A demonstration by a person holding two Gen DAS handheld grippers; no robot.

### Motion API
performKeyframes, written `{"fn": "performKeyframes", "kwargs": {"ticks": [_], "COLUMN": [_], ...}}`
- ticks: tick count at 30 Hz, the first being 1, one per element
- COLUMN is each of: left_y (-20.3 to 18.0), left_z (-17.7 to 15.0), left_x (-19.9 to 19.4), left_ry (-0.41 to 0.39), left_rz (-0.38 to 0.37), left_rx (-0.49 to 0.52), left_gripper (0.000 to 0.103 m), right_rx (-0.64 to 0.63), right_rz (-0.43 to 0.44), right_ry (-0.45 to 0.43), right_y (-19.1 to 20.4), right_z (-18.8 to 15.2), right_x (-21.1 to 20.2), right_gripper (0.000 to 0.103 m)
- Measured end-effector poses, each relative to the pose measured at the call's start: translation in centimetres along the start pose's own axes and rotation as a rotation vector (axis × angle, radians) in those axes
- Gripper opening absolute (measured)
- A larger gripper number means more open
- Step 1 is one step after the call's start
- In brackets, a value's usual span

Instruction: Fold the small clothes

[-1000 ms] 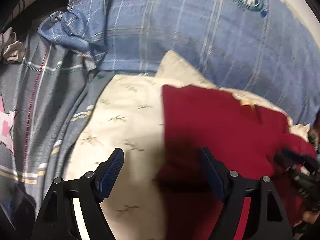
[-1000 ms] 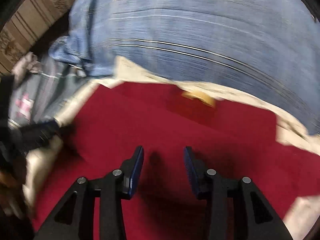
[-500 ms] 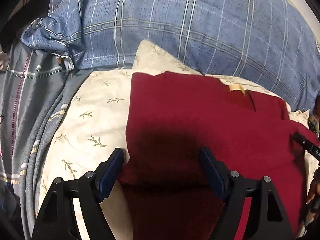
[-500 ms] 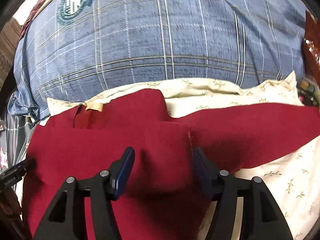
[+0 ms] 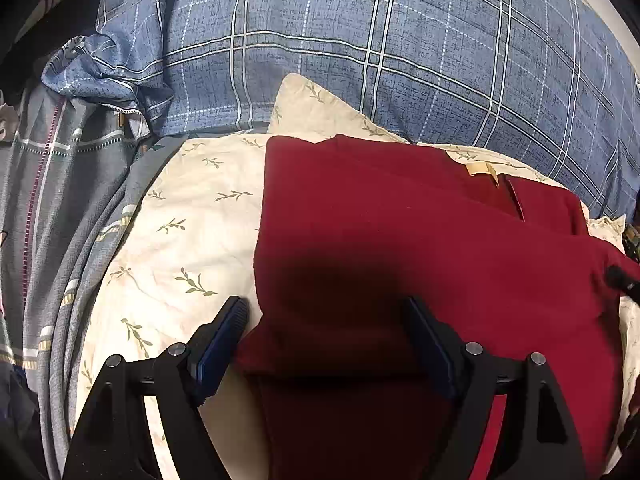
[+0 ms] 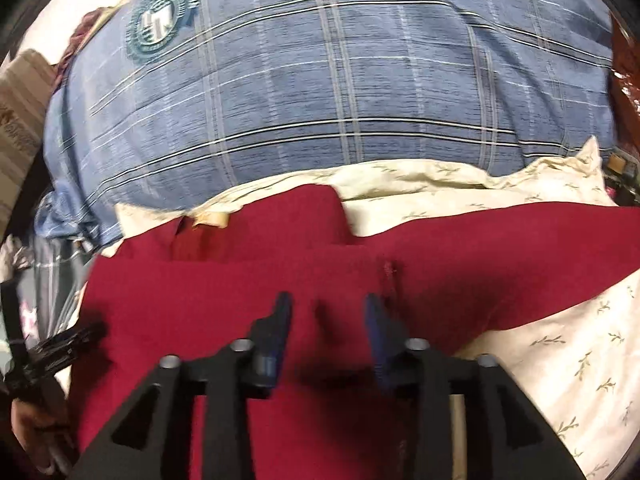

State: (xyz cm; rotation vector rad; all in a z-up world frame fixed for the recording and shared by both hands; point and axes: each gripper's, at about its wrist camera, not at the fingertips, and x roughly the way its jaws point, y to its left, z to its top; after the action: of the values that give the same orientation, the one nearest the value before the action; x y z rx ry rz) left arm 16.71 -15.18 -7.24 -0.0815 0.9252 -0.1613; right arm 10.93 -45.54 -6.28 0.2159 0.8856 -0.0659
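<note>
A dark red top (image 5: 400, 240) lies flat on a cream leaf-print pillow (image 5: 180, 240), its tan neck label (image 5: 482, 170) at the far side. My left gripper (image 5: 326, 336) is open wide and straddles the top's near left edge; the pads do not press the cloth. In the right wrist view the red top (image 6: 240, 288) spreads a sleeve (image 6: 520, 248) to the right. My right gripper (image 6: 328, 316) hovers over the body next to the armpit seam, its jaws closing with red cloth in the gap. The tip of the right gripper (image 5: 620, 280) shows at the left view's right edge.
A big blue plaid cushion (image 5: 400, 60) rises just behind the pillow. Grey plaid bedding (image 5: 60, 200) hangs in folds on the left. The left gripper (image 6: 60, 348) and a hand show at the right view's left edge. The cream pillow (image 6: 560, 340) lies bare to the right.
The left gripper shifted right until it straddled the top's left edge. The right gripper swung right across the top towards the sleeve, and its jaws widened, then narrowed again.
</note>
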Motion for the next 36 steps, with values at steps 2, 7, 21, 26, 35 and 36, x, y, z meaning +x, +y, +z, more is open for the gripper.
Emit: {"fn": "performKeyframes", "kwargs": {"ticks": [2, 7, 21, 26, 35, 36], "left_y": [0.1, 0.3, 1.3, 1.7, 1.6, 1.4], "left_z": [-0.1, -0.2, -0.1, -0.1, -0.5, -0.5], "left_x": [0.0, -0.4, -2.1, -2.4, -4.5, -4.5], "left_ry": [-0.001, -0.012, -0.062, -0.058, -0.071, -0.072], "left_rz": [-0.003, -0.001, -0.018, -0.050, -0.067, -0.067], "left_rx": [0.003, 0.017, -0.016, -0.025, -0.053, -0.050], "left_gripper": [0.081, 0.081, 0.080, 0.080, 0.081, 0.081], "right_rx": [-0.017, -0.041, -0.011, 0.015, -0.004, -0.004], "right_rz": [-0.031, -0.077, -0.009, 0.002, 0.038, 0.037], "right_ry": [0.053, 0.069, 0.032, 0.020, 0.019, 0.021], "right_y": [0.0, 0.6, 0.6, 0.5, 2.2, 2.3], "right_z": [-0.5, -0.9, -0.9, -0.8, -1.1, -1.2], "right_x": [1.5, 2.5, 0.4, -0.4, -0.9, -0.8], "right_gripper": [0.041, 0.041, 0.050, 0.056, 0.056, 0.056]}}
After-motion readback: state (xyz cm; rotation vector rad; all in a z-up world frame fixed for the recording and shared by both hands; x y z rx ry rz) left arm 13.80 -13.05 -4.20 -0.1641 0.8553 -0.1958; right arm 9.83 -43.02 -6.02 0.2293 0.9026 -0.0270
